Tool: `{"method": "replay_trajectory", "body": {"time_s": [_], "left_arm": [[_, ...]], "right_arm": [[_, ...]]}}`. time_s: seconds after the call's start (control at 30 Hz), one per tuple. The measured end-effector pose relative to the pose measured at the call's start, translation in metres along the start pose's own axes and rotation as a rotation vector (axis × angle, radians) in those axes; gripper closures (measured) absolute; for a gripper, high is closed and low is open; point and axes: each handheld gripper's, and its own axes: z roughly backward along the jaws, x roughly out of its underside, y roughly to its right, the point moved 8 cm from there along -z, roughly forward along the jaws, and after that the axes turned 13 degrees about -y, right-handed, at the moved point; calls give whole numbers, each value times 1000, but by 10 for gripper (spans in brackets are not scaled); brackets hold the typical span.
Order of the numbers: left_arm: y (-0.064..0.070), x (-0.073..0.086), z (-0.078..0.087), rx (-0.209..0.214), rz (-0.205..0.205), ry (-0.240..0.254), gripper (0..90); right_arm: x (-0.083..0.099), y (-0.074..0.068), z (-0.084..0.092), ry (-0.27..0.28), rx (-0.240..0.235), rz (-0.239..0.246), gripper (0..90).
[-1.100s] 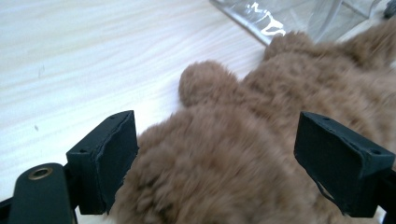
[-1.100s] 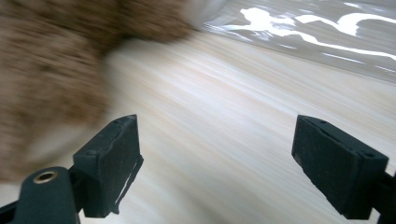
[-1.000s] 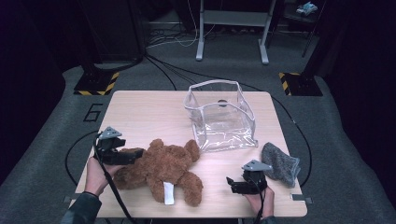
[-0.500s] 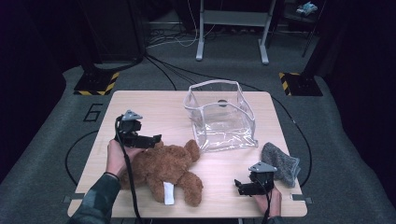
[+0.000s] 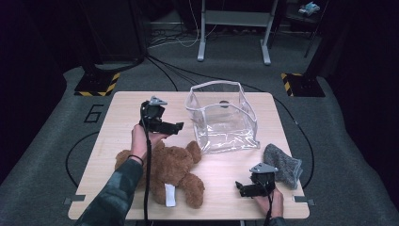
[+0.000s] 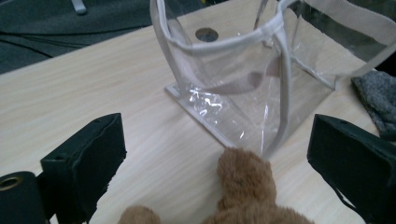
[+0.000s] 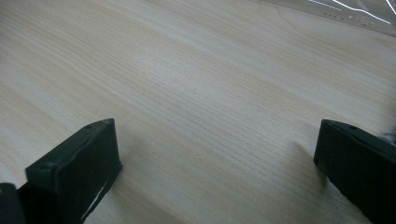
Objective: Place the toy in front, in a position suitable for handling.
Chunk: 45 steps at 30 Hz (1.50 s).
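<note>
Left gripper (image 5: 178,126) spread wide, empty, hovering just above the brown plush teddy bear (image 5: 167,168), pointing at the clear plastic open-top bag (image 5: 221,117) just beyond. Right gripper (image 5: 240,188) spread, empty, farther from the bag.

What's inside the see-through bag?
Nothing is inside the clear bag; through its walls you see only bare table and a dark round hole in it. Glare hides a little near its bottom.

The left tongs (image 5: 179,127) hang raised with jaws spread wide, nothing between them, the forearm reaching far forward. The right tongs (image 5: 239,189) sit low at the near edge, jaws fully apart and empty.
</note>
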Motion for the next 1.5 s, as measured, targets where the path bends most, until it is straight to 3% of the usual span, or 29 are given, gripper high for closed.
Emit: {"method": "replay_trajectory", "body": {"time_s": [0.13, 0.37, 0.57, 0.67, 0.8, 0.93, 1.03, 1.1, 1.27, 1.5], "left_arm": [[6, -12, -7, -7, -3, -16, 113], [31, -32, -27, 9, -56, -30, 155], [48, -36, -48, 24, -85, -74, 252], [61, -35, -69, 12, -90, -112, 302], [65, -34, -83, -6, -85, -142, 386], [62, -35, -90, -37, -65, -134, 457], [60, -37, -92, -39, -45, -106, 555], [59, -37, -93, -35, -45, -107, 641], [56, -38, -96, -31, -35, -109, 757], [47, -44, -103, -49, -28, -105, 784]], "right_arm": [[0, 0, 0, -1, -1, 1, 0], [0, 1, 1, 4, 1, -2, 6], [0, 1, 1, 9, 6, -1, 21], [0, 2, 1, 13, 6, -5, 31], [0, 2, 1, 14, 6, -6, 33], [0, 1, 1, 15, 4, -6, 38], [0, 2, 2, 15, 7, -10, 44], [0, 1, 2, 16, 2, -13, 47], [0, 1, 2, 14, 2, -7, 60], [0, 2, 2, 21, 5, -10, 74]]}}
